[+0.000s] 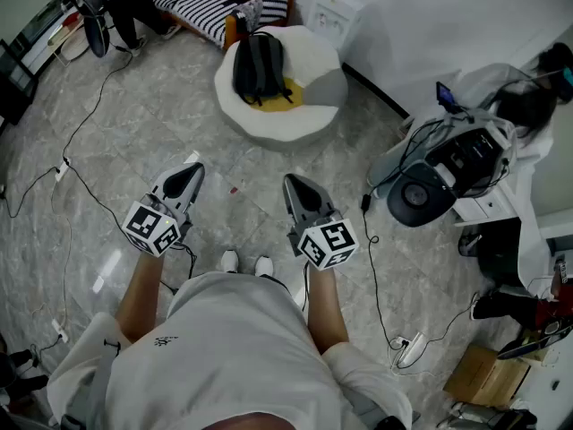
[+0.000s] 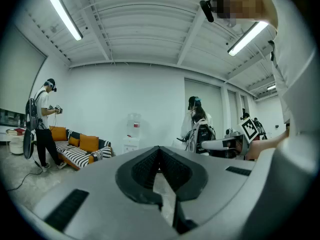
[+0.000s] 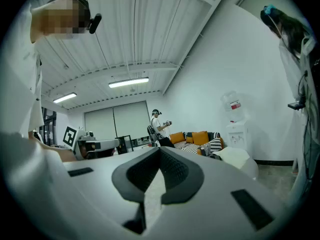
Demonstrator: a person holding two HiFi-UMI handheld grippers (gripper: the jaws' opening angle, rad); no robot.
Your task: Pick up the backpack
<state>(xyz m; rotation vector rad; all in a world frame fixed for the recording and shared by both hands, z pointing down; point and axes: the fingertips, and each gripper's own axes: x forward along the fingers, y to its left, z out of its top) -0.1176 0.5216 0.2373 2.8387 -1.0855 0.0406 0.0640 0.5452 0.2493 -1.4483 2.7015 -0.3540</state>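
The dark backpack (image 1: 258, 64) lies on a round white cushion seat (image 1: 313, 61) at the far side of the floor, well ahead of both grippers. My left gripper (image 1: 192, 169) is held level in front of me, jaws shut and empty. Beside it my right gripper (image 1: 295, 182) is also shut with nothing in it. In the left gripper view the closed jaws (image 2: 159, 149) fill the lower frame. The right gripper view shows its closed jaws (image 3: 160, 150) and the white seat (image 3: 239, 159) to the right; I cannot make out the backpack there.
An orange and striped sofa (image 1: 210, 3) and a water dispenser (image 1: 336, 16) stand behind the seat. Cables run over the marble floor (image 1: 134, 133). At the right stands a person (image 1: 528, 106) by a black round device (image 1: 416, 195). Another person (image 2: 42, 126) stands by the sofa.
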